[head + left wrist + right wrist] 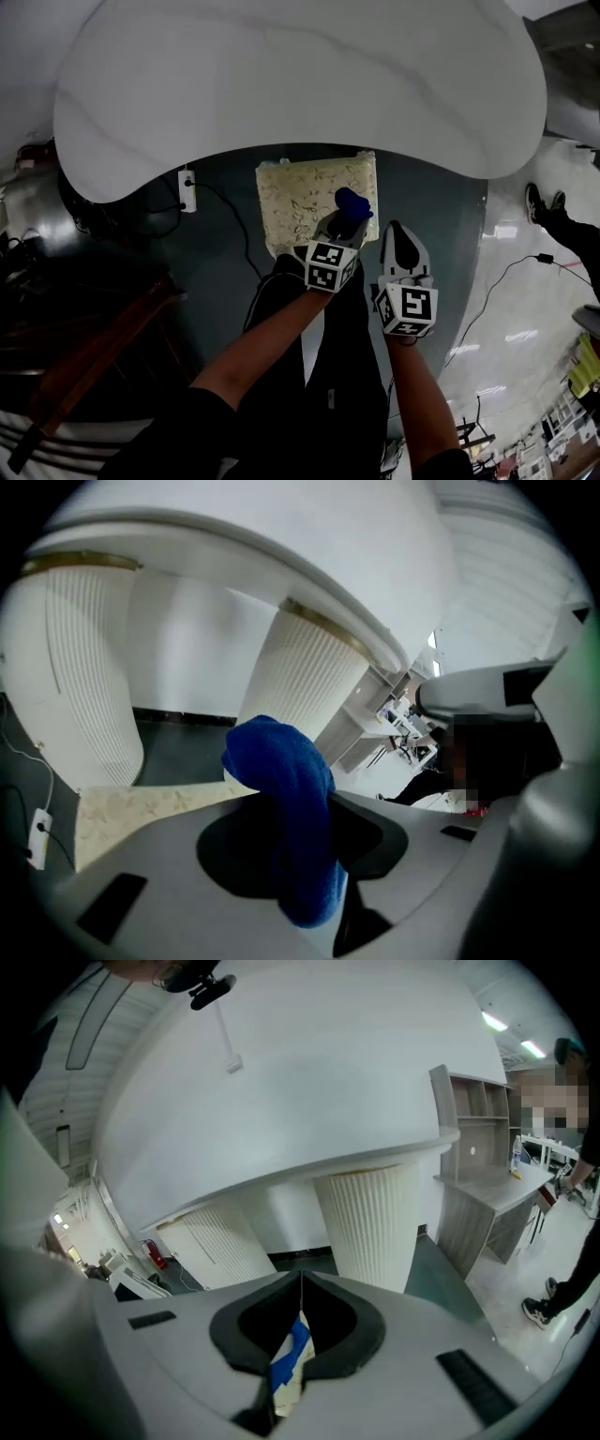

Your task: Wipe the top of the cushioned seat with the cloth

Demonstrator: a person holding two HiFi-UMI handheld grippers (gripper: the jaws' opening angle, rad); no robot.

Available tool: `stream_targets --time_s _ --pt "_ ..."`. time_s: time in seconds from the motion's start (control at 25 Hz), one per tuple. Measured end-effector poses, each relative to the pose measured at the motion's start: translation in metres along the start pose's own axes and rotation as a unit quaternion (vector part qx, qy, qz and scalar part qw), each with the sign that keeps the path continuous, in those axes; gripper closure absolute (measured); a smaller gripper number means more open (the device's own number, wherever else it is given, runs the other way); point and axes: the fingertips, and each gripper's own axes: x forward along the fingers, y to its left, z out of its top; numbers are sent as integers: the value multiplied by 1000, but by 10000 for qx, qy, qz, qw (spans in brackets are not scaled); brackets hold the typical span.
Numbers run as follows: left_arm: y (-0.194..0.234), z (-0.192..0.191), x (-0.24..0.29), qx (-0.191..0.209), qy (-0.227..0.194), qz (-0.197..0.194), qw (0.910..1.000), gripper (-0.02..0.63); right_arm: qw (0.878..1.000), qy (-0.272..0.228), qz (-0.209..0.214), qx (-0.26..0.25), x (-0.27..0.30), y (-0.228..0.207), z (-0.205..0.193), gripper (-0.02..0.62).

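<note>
Left gripper (346,219) pinches bunched blue cloth (353,201) over near-right part of cushioned seat (298,202); contact unclear. Right gripper (398,229) pressed together, idle, just right of seat. Risks: bunched wad wipes narrow strip; drag tugs cloth loose; gripper bumps overhanging white table (281,94) at far edge.

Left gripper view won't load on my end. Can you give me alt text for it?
The left gripper is shut on a blue cloth, which bunches up between its jaws. Beyond the jaws, at lower left, lies the cream patterned cushioned seat; white ribbed columns stand behind it under a white tabletop.
</note>
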Motion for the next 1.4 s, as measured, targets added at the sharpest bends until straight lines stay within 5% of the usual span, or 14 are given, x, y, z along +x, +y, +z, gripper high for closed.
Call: stream_targets --time_s 0.2,0.44,0.76,1.12,1.4 --pt "-6 52 -91 76 -403 -89 9991 468 9991 -346 108 -237 -51 63 57 557" --pt "-29 133 -231 934 -1092 -201 9894 469 9949 -764 362 -555 -119 138 124 557" --pt "-23 205 -404 603 -1985 338 9777 469 9855 -1255 962 -620 -176 250 212 557" --pt "-22 293 -518 1053 -3220 807 9374 469 9610 -1998 1424 -1274 -208 347 303 558" --pt "-19 300 -538 1152 -3371 922 9298 469 9559 -2084 1422 -1504 -219 372 308 558"
